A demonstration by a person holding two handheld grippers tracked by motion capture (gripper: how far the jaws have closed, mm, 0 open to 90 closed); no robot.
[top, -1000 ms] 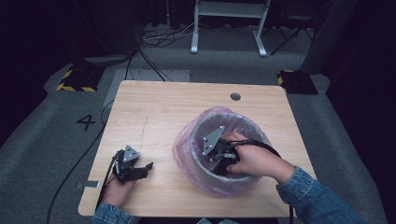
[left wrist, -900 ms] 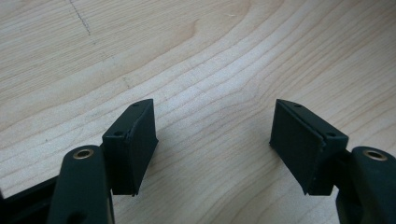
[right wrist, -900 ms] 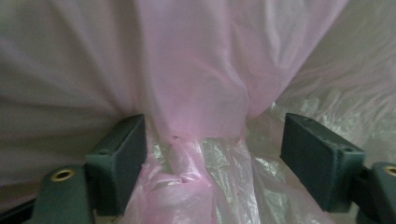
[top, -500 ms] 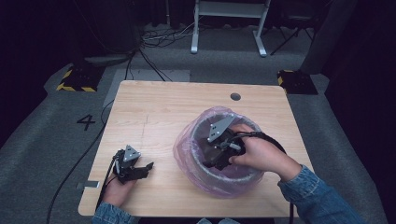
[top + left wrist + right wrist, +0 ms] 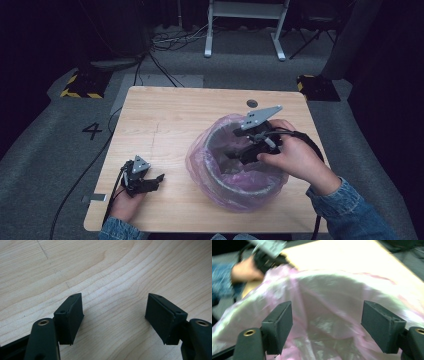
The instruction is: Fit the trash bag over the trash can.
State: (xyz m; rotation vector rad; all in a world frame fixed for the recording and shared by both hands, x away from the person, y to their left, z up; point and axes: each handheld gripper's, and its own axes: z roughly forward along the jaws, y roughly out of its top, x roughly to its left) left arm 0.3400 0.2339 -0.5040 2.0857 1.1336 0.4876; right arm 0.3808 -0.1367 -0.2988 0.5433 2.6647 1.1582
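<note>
My right gripper (image 5: 239, 156) hangs spread and empty inside the round bin's thin pink plastic liner (image 5: 200, 160), while my left gripper (image 5: 156, 181), also spread, rests aside on the pale wooden table (image 5: 170, 120) to leave room.

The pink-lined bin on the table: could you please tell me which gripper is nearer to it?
Right. The right gripper hangs over the bin, its open jaws pointing into the pink liner. The left gripper rests on the table, apart from the bin.

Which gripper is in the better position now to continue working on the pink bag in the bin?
Right. The right gripper is open, over the mouth of the pink bag. The left gripper is open too, low over the bare table, apart from the bag.
</note>
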